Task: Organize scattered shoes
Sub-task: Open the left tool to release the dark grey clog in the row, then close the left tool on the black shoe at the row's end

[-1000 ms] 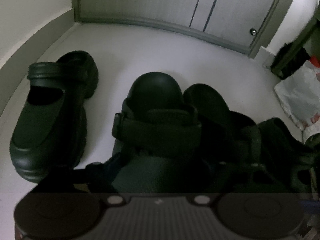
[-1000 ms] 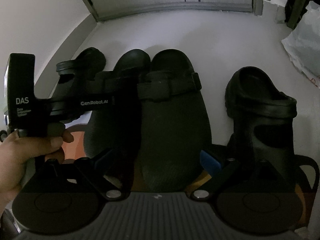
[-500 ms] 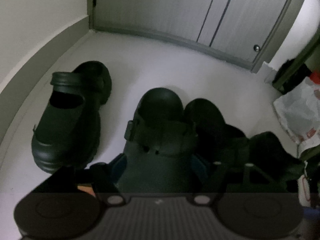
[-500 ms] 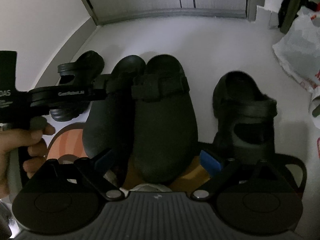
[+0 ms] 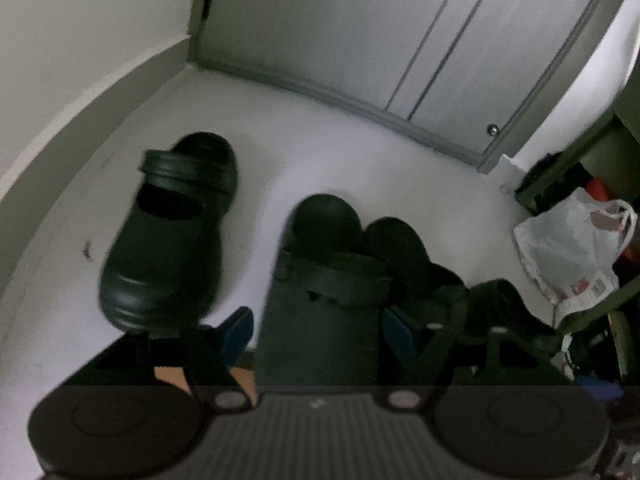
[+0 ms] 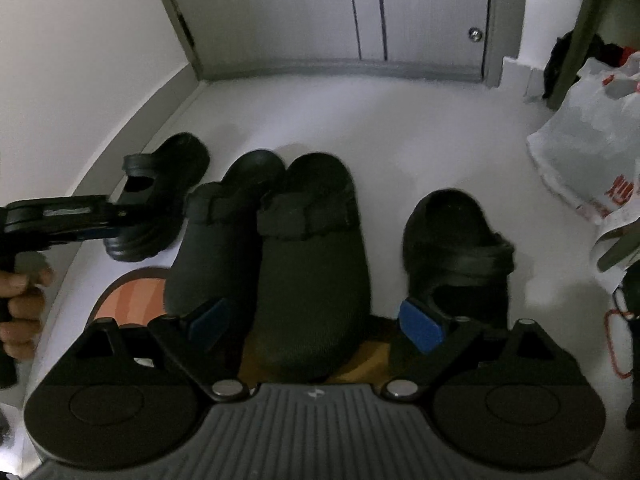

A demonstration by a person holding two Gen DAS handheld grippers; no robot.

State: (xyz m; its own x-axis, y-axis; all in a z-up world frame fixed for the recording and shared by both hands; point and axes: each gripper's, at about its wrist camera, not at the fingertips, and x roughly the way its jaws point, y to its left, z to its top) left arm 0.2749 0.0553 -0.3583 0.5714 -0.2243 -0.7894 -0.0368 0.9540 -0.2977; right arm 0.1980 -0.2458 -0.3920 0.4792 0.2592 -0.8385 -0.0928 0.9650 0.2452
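Note:
Two black strap slippers lie side by side on the pale floor, the left slipper (image 6: 224, 240) touching the right slipper (image 6: 312, 264). One black clog (image 6: 160, 200) lies to their left and a second clog (image 6: 456, 248) to their right. My right gripper (image 6: 316, 320) hovers open above the right slipper's heel, its blue pads (image 6: 420, 326) clear of it. My left gripper (image 5: 320, 332) is open over the left slipper (image 5: 324, 280), with floor showing beside its left pad. In that view the left clog (image 5: 168, 232) lies apart and the right slipper (image 5: 400, 248) is half hidden.
A closed grey door (image 6: 400, 12) with a raised sill ends the floor ahead, and a wall (image 6: 80, 60) runs along the left. A white plastic bag (image 6: 592, 148) sits at the right. An orange striped mat (image 6: 132, 296) lies under the slippers' heels. A person's hand (image 6: 20, 300) grips the left tool.
Both grippers have risen and drawn back, so the shoes look smaller and more of the door shows. All the shoes stay where they lay on the floor.

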